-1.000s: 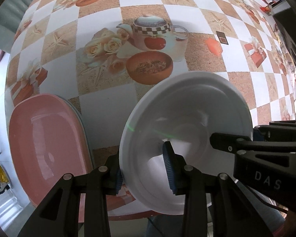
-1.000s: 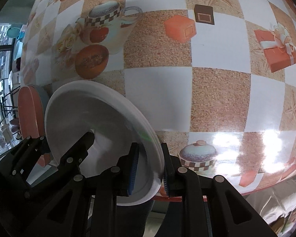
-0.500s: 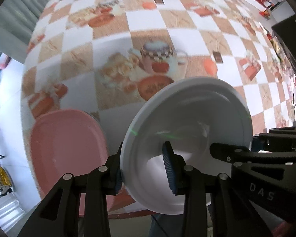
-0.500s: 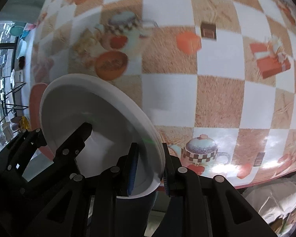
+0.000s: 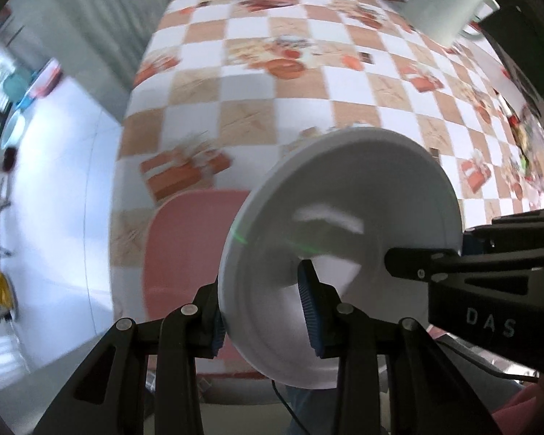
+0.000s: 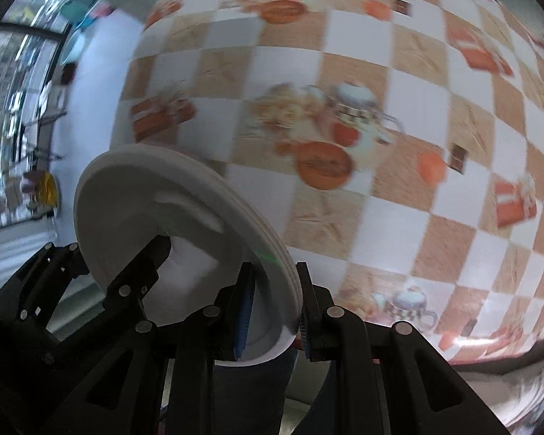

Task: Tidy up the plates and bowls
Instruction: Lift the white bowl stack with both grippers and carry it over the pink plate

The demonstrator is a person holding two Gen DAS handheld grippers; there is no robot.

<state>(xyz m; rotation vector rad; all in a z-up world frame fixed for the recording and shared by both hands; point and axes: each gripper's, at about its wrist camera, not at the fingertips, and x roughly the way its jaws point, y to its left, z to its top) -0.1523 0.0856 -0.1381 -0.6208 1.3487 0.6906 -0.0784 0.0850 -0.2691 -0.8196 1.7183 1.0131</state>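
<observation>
A white round plate (image 5: 344, 224) hangs tilted above the table, gripped by both tools at once. My left gripper (image 5: 266, 320) is shut on its near-left rim, one blue pad inside the dish and one behind it. My right gripper (image 6: 272, 304) is shut on the opposite rim of the same white plate (image 6: 156, 210). In the left wrist view the right gripper's black body reaches in from the right. A pink oval plate (image 5: 188, 250) lies flat on the table near its front-left corner, below and left of the white plate.
The table (image 5: 257, 83) wears a checked cloth printed with teapots, bowls and gift boxes. A pale cylindrical container (image 5: 442, 0) stands at its far right. White floor (image 5: 54, 199) drops away on the left, with a window and clutter (image 6: 21, 83) beyond.
Both grippers have risen with the white plate held between them, so the table looks smaller and farther. The view has slid toward the table's left edge, and the pink plate now sits beneath the white one.
</observation>
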